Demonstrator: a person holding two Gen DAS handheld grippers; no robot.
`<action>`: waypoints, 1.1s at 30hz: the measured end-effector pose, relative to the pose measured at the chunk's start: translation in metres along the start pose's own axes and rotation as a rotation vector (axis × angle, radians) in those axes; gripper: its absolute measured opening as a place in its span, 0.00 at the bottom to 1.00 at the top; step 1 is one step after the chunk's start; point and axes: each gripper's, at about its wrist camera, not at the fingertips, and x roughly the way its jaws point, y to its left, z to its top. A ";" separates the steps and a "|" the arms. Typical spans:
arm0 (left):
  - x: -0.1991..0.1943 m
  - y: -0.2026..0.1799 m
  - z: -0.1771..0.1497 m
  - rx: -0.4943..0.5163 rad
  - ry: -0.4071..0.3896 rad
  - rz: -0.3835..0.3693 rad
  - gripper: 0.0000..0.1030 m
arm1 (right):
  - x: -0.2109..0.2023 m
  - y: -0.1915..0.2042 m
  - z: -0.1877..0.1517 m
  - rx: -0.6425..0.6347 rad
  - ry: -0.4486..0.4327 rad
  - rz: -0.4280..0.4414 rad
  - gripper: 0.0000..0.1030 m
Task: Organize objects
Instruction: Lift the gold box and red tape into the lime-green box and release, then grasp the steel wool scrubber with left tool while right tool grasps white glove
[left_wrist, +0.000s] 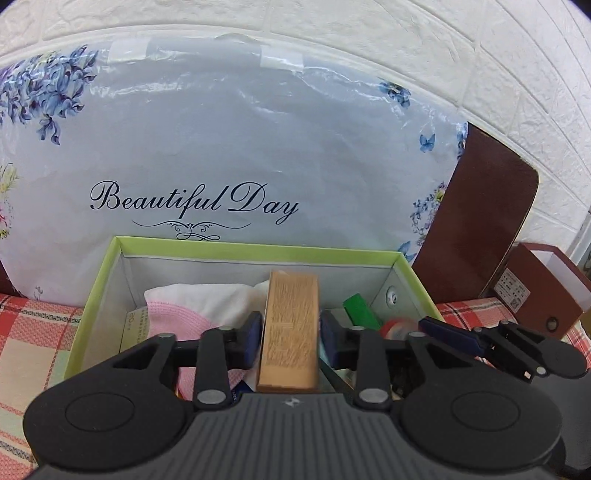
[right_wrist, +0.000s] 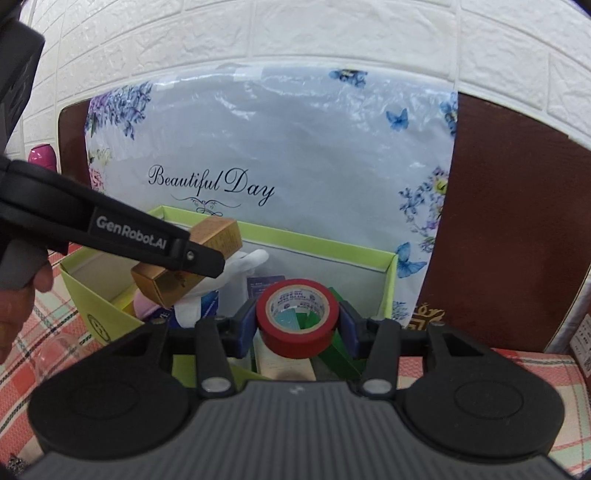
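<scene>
Release over the green-rimmed open cardboard box (left_wrist: 258, 251) is judged to be the step in hand. The golden rectangular carton (left_wrist: 290, 325) is seen between the spread pads of the left gripper (left_wrist: 290, 332), apparently no longer pinched, so a drop clear of the white cloth (left_wrist: 207, 299) is advised. The red tape roll (right_wrist: 295, 341) is clamped by the right gripper (right_wrist: 298, 325) above the box's right end, where a green strip (left_wrist: 358, 310) crowds the floor. The floral plastic bag (left_wrist: 221, 147) stands close behind.
</scene>
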 end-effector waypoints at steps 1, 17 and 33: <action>-0.002 0.001 -0.001 0.000 -0.006 0.007 0.71 | 0.001 0.000 -0.001 -0.004 -0.001 -0.005 0.59; -0.123 -0.022 -0.040 0.030 -0.152 0.044 0.76 | -0.107 -0.010 -0.022 0.124 -0.145 -0.068 0.95; -0.153 0.000 -0.164 -0.093 0.062 0.121 0.77 | -0.177 0.024 -0.120 0.217 0.024 -0.029 0.95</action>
